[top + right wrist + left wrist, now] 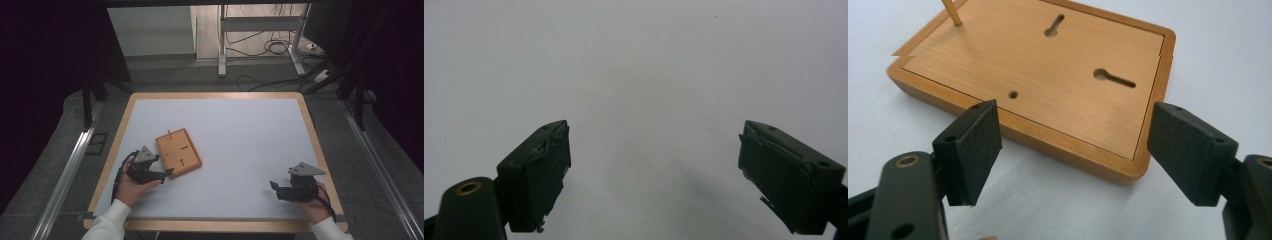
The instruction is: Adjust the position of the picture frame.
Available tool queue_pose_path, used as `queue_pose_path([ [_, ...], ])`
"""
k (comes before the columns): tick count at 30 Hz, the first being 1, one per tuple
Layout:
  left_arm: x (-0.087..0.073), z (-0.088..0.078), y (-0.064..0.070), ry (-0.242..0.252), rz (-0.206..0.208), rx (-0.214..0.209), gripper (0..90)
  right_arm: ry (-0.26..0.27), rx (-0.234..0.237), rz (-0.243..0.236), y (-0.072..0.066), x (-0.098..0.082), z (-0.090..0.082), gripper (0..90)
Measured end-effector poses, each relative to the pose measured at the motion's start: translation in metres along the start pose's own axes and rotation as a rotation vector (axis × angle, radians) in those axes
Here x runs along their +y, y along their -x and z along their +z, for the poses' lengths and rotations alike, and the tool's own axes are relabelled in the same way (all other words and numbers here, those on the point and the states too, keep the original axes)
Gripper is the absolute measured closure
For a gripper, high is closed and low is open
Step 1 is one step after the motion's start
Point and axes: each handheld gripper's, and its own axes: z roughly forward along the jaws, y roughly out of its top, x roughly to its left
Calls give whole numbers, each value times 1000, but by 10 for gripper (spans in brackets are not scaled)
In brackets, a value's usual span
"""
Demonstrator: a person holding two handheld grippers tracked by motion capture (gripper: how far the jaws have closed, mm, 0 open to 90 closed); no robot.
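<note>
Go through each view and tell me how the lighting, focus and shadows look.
High view: the white table top is evenly lit, the room around it falls dark. Left gripper view: the wooden board is sharp with visible grain, no glare; the near fingers look a little soft. Right gripper view: plain, dim grey-white surface with a soft shadow between the open fingers, brighter toward the top.

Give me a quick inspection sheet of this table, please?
Surface: white table top with a wooden rim.
Job's things: wooden board lying flat, with two keyhole slots and a thin peg at one corner.
Clutter: nothing seen.
Grippers: left tool open, jaws at the board's near edge, not pressing it; right tool open over bare table.
Cables: loose cables on the floor beyond.
Surroundings: metal stand legs, dark curtains.
</note>
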Motion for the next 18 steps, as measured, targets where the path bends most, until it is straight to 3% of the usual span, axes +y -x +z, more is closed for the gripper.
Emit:
queue_pose_path([
  [4, 2, -1, -2, 7, -7, -18, 220, -10, 3, -3, -1, 0, 0, 135],
  [7, 3, -2, -3, 6, -5, -34, 225, -11, 11, 35, 0, 3, 0, 138],
  [9, 4, -6, -8, 25, -31, -46, 228, -3, 13, 48, -1, 7, 1, 138],
  [11, 6, -7, -13, 44, -57, -55, 231, -11, -14, 16, -7, 11, 5, 139],
  [18, 15, -10, -21, 53, -48, -45, 231, -28, -12, -6, -10, 12, 11, 139],
])
